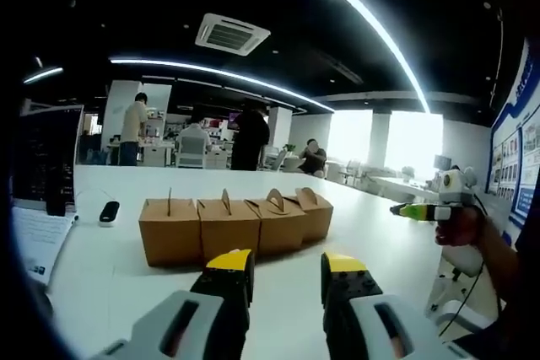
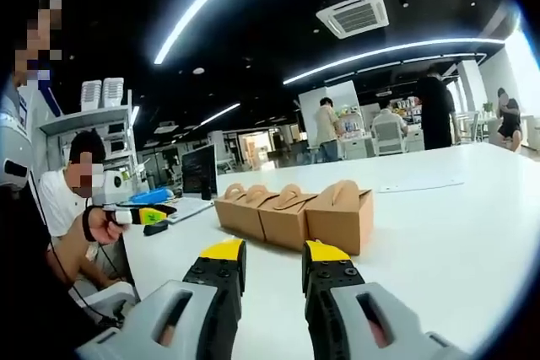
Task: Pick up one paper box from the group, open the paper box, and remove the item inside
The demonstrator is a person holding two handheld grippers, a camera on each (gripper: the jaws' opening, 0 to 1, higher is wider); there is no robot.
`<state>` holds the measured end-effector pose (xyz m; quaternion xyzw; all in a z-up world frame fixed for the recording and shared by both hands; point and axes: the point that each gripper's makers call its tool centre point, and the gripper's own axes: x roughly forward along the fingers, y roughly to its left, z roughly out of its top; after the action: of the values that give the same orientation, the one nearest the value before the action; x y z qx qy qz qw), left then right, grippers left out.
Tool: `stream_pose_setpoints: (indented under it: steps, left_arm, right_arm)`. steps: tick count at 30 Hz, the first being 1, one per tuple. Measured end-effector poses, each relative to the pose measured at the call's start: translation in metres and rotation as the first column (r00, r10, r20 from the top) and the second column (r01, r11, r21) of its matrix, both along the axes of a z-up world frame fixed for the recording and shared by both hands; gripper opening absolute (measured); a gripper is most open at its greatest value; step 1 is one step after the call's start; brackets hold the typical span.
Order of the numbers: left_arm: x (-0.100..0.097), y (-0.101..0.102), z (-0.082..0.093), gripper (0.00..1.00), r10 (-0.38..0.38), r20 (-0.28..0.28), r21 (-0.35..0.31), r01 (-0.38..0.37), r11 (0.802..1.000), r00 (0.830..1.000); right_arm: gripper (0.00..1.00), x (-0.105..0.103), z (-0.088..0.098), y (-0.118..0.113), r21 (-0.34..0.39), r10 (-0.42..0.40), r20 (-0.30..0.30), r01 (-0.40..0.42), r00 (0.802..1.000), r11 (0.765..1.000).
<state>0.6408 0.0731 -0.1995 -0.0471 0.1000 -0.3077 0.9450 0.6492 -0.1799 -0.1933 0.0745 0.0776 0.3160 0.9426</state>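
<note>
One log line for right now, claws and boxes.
left claw open, empty | right claw open, empty | boxes four in row on table, shut, untouched

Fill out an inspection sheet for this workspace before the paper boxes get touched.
Surface: white table, mostly bare around the boxes.
Job's things: four brown paper boxes in one touching row, handle tabs up, all closed; same row in the right gripper view.
Clutter: laptop at the table edge, small dark device beside it, sheet of paper beyond the row.
Grippers: left gripper and right gripper both short of the boxes, jaws apart, empty.
Cables: thin white cable near the dark device; black cable by the person's hand.
Surroundings: open office, ceiling light strips, air-conditioning vent, people at distant desks.
</note>
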Motion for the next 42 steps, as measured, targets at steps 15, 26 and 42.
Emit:
stream_pose_setpoints:
  steps: [15, 26, 42]
  left_arm:
    - [0.001, -0.001, -0.004, 0.34, -0.005, 0.007, -0.004, 0.005, 1.000, 1.000]
    - [0.003, 0.006, -0.004, 0.34, 0.006, 0.013, -0.014, -0.006, 1.000, 1.000]
    - [0.001, 0.004, -0.007, 0.34, -0.002, 0.009, -0.019, 0.003, 1.000, 1.000]
  right_arm:
    - [0.27, 0.008, -0.001, -0.008, 0.000, -0.028, -0.002, 0.028, 1.000, 1.000]
    - [0.27, 0.012, -0.006, -0.012, -0.011, -0.054, -0.018, 0.053, 0.998, 0.999]
    - [0.27, 0.013, -0.009, -0.009, -0.025, -0.052, -0.031, 0.051, 0.998, 0.998]
